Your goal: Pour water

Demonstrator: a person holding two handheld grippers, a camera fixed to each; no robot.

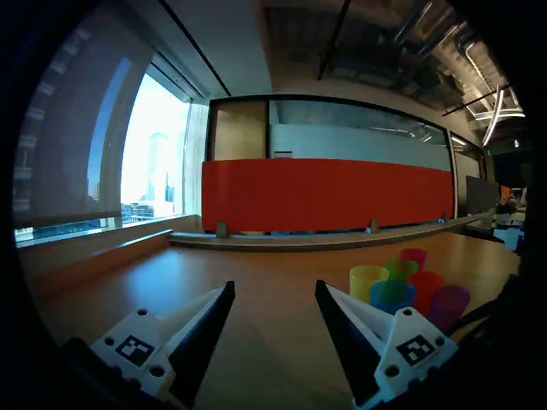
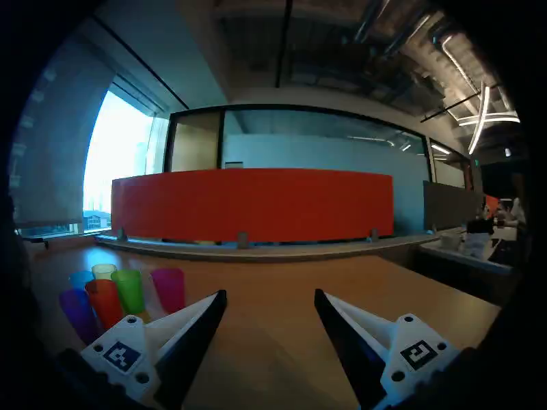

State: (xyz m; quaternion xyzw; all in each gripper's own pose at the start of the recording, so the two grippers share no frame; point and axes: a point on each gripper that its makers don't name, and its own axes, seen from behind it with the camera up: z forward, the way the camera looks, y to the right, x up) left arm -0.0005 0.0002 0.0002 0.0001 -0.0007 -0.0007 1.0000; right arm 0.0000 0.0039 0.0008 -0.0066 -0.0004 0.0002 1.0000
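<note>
left gripper [image 1: 273, 295]: your fingers are spread wide with nothing between them, at bottom centre of the left gripper view, low over the table [image 1: 273, 263].
right gripper [image 2: 269, 301]: same on your other hand; the fingers are apart and hold nothing, at bottom centre of the right gripper view.
cups [image 1: 403, 283]: six coloured plastic cups, upright and bunched close together on the table. None is touching either of your grippers.
cups, left gripper view: lower right, just beyond the right-hand finger. The yellow cup [image 1: 366, 279] and blue cup [image 1: 392, 296] are nearest the middle. The green cup [image 1: 401, 267] and pink cup [image 1: 414, 257] sit behind them. The orange cup [image 1: 427, 285] and purple cup [image 1: 449, 305] are toward the edge.
cups, right gripper view: lower left, partly behind the left-hand finger.
water: you can't tell from here whether any cup holds any.
background: the red panel [image 1: 328, 195] runs across mid frame and the window [image 1: 154, 171] is at upper left.
</note>
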